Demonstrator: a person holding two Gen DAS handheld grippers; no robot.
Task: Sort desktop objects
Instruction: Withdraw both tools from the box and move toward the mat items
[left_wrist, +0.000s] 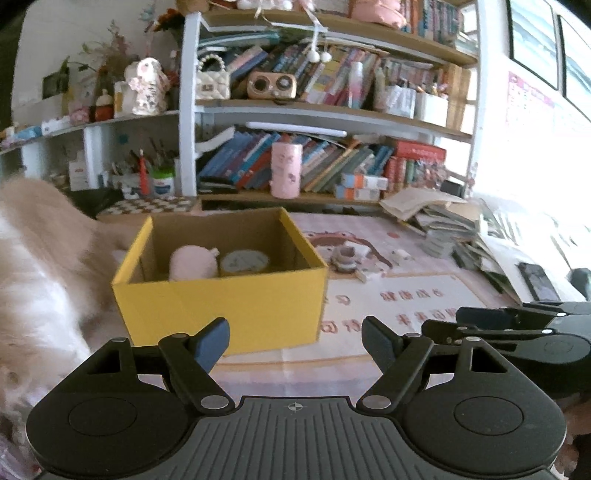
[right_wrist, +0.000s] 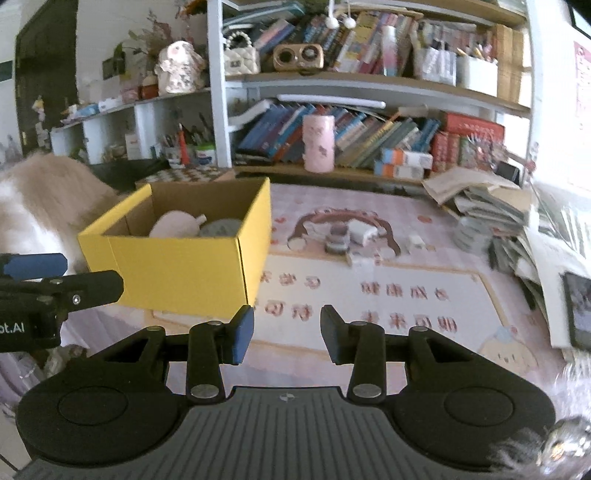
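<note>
With both jaws parted and nothing between them, left gripper (left_wrist: 295, 341) and right gripper (right_wrist: 287, 334) poised near the open yellow cardboard box (left_wrist: 221, 299), already holding a pink plush pouch (left_wrist: 192, 263), small loose items (right_wrist: 338, 240) waiting farther right on the pink desk mat (right_wrist: 388, 306).

Both wrist cameras sit low over the desk mat (left_wrist: 369, 295), angled slightly down toward the bookshelf (left_wrist: 332, 110) at twelve o'clock. The left view has the yellow box (left_wrist: 221, 302) near, dead ahead; the right view sees it at ten o'clock. Both share box, mat and shelf.
</note>
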